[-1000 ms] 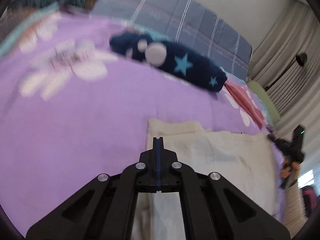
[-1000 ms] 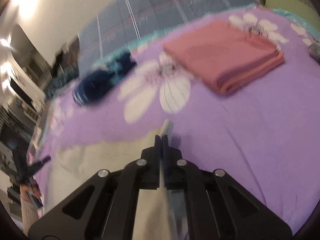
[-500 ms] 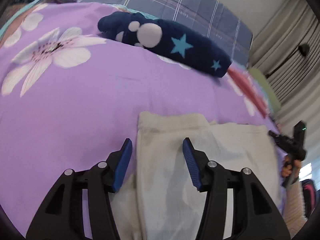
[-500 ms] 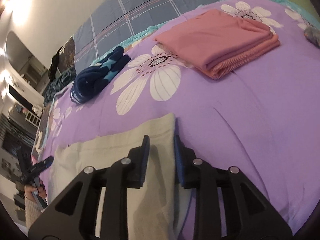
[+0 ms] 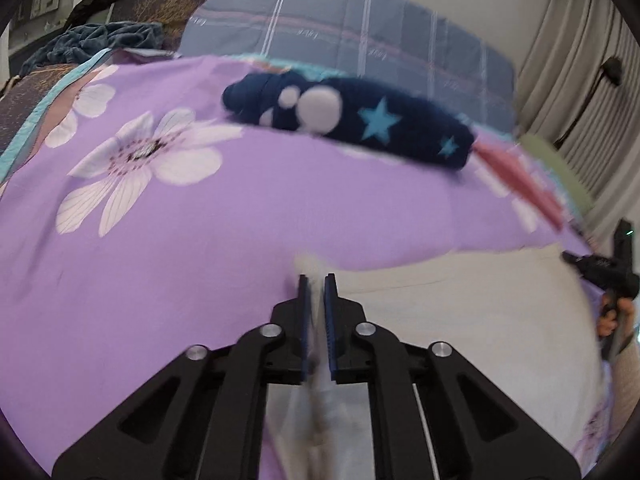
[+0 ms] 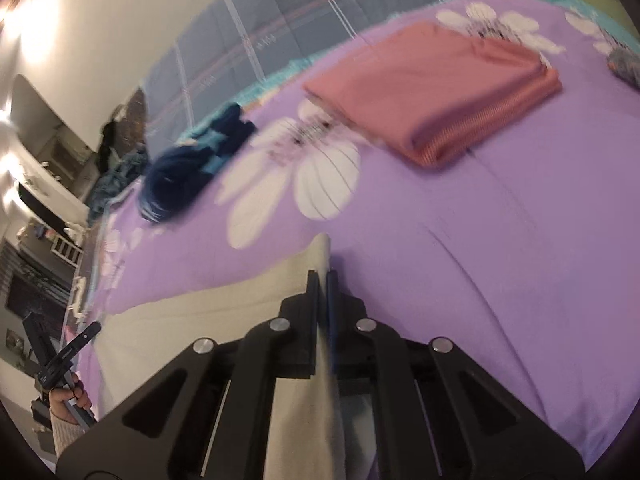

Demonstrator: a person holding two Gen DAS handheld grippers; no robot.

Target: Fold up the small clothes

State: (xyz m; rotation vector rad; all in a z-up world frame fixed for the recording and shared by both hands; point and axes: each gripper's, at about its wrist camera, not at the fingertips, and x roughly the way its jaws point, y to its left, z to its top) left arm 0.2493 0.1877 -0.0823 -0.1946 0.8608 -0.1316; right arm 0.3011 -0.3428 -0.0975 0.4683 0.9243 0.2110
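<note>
Half a second ago both pairs of jaws stood apart over the cloth; now both have closed on it. The left hand-held gripper (image 5: 316, 284) has its jaws pinched almost together, with only a thin slit left, and a corner of the cream cloth (image 5: 460, 320) sticks up between them. The right hand-held gripper (image 6: 322, 280) is pinched the same way on the other far corner of the cloth (image 6: 200, 328). The cloth lies flat on the purple bed (image 5: 200, 260), low in both frames, near the person. Its long side runs across from one gripper to the other. In the left view it spreads from the jaws toward the lower right of the frame. In the right view it spreads toward the lower left. So each gripper is at its own end, and neither one is nearer to the middle. The far edge hangs between the two grippers, and I think the next move depends on that: both ends should lift and travel together, the same way, so the edge stays straight and the fold lands even. A blue star cloth (image 5: 360, 124) lies near the top of the left view. A folded pink cloth (image 6: 436, 96) lies at the upper right of the right view. Both are well apart from the cream one.
</note>
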